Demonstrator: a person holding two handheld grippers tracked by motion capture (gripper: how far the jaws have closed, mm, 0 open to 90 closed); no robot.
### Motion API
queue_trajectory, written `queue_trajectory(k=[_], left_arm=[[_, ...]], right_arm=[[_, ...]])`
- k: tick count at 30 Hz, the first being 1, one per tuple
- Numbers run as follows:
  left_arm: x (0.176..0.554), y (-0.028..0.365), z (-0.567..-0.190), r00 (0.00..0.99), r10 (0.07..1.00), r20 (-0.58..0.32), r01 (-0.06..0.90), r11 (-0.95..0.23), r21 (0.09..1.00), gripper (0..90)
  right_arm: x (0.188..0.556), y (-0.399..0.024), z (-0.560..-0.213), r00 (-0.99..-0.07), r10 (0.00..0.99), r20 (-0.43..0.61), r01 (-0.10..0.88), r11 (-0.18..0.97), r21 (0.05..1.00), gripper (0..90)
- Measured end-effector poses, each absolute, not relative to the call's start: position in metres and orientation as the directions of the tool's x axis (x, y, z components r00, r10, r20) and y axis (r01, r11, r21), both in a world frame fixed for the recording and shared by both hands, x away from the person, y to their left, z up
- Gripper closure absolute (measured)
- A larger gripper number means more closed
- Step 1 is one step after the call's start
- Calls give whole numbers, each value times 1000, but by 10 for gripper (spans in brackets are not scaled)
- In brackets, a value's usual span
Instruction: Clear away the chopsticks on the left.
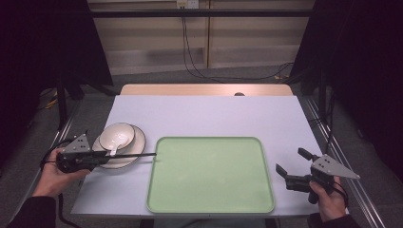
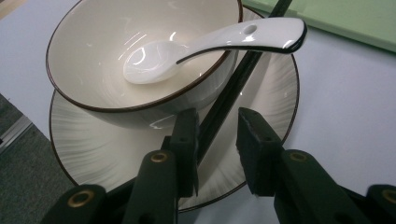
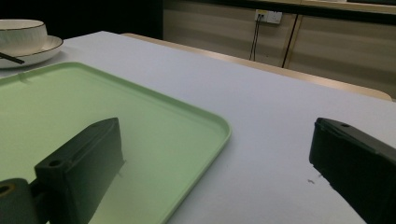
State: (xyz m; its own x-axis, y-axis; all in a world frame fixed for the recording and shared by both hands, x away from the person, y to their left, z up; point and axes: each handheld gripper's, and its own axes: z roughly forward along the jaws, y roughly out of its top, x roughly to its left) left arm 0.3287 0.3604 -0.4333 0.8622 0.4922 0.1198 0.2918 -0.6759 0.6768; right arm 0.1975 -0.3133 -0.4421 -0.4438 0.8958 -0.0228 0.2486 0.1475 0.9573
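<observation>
Grasp step: your left hand-held gripper point(image 2: 217, 140) stood with its jaws narrowly apart around the black chopsticks point(image 2: 233, 84) on the plate point(image 2: 275, 93), not yet clamped; your right hand-held gripper point(image 3: 215, 163) waited wide apart; next came a firm pinch before lifting toward the green tray point(image 1: 209, 175).

White spoon point(image 2: 196, 49), dark-rimmed cream bowl point(image 2: 93, 56), green tray point(image 1: 211, 173).

Glossy white ceramic spoon point(image 2: 210, 44), bowl point(image 2: 93, 60) and ribbed plate point(image 2: 271, 107); smooth black chopsticks point(image 2: 229, 93); matt green plastic tray point(image 1: 211, 173).

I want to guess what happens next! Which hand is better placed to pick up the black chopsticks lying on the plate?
Probably the left. The left gripper has its jaws around the black chopsticks on the plate; the right gripper is beyond the green tray.
</observation>
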Motion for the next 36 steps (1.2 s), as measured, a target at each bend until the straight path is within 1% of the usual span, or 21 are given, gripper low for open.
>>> queue_trajectory(k=[2,3,5,8,12,13,15,21,25,28,30,31,32,36], left_arm=[[329,360,-435,863,492,114,295,-674,677,699],[330,361,-435,865,486,125,290,-687,666,699],[329,361,-437,862,489,131,283,-680,676,703],[329,360,-437,865,487,121,287,-679,676,700],[331,352,-437,887,442,135,269,-731,627,670],[332,351,-436,892,429,142,260,-743,616,676],[333,350,-435,894,427,135,263,-744,614,708],[332,347,-434,904,403,139,241,-753,612,702],[332,343,-434,908,403,119,247,-741,624,697],[332,341,-435,911,392,127,238,-751,616,696],[333,338,-437,915,384,120,231,-746,624,706],[333,337,-437,914,387,119,239,-753,613,711],[334,336,-437,913,390,118,239,-748,620,736],[334,331,-439,925,367,103,228,-749,622,737]], right_arm=[[198,-313,-442,-445,895,-23,249,149,957,22],[197,-313,-442,-445,895,-25,249,150,957,22],[198,-313,-442,-449,893,-25,250,152,956,22],[197,-312,-442,-444,896,-23,254,150,955,22],[197,-311,-442,-453,891,-28,253,159,954,22],[198,-311,-442,-455,890,-29,252,160,954,22],[198,-311,-442,-455,890,-29,252,160,954,22],[198,-311,-443,-450,892,-33,250,162,955,22],[198,-310,-443,-461,887,-31,256,166,952,22],[198,-310,-443,-459,888,-30,257,165,952,22],[198,-310,-443,-461,887,-30,257,165,952,22],[198,-310,-443,-461,887,-30,256,165,952,22],[198,-310,-443,-461,887,-29,257,165,952,22],[198,-310,-443,-462,887,-29,257,165,952,22]])
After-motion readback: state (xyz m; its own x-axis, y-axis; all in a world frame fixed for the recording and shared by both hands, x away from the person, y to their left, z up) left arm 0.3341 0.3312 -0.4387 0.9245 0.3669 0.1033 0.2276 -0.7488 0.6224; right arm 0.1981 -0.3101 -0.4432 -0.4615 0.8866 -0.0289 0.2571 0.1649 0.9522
